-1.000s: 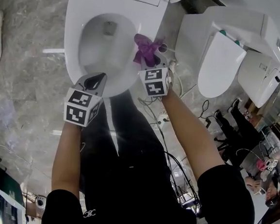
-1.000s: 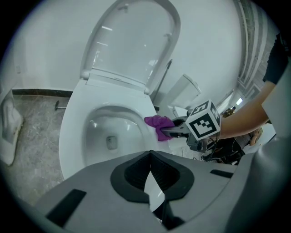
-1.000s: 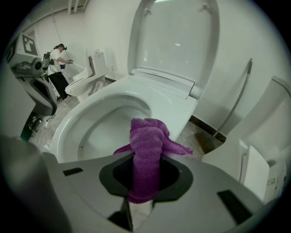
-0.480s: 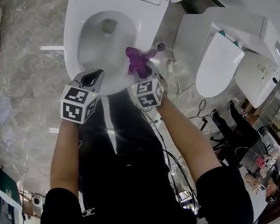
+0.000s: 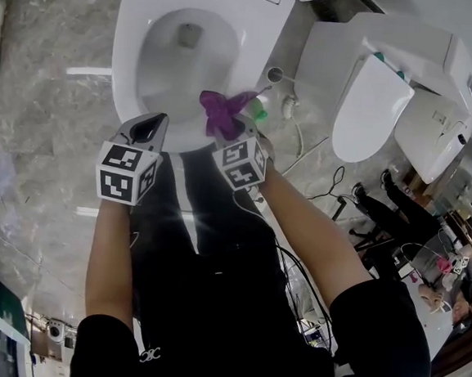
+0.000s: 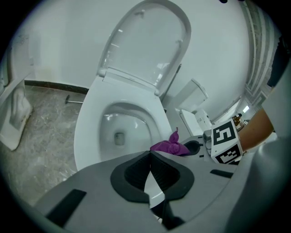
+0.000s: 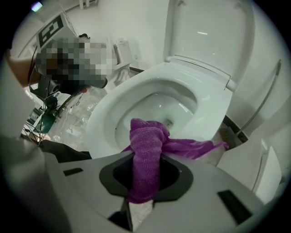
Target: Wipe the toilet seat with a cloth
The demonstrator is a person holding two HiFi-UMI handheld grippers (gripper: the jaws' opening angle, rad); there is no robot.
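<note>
Wiping front rim of toilet seat (image 5: 128, 76) | right tool (image 5: 231, 131) clamps purple cloth (image 5: 220, 111) | left tool (image 5: 149, 127) closed, empty | next: drag cloth along rim, pressing.

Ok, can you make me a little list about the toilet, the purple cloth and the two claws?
Toilet seat: white, down
Lid: up
Cloth: purple, bunched up, draped over the seat's rim on the person's right side
Right claw: shut on the cloth, pointing down at the seat
Left claw: shut with nothing in it, near the seat's front edge
Nearby: a second toilet, white, to the right
</note>
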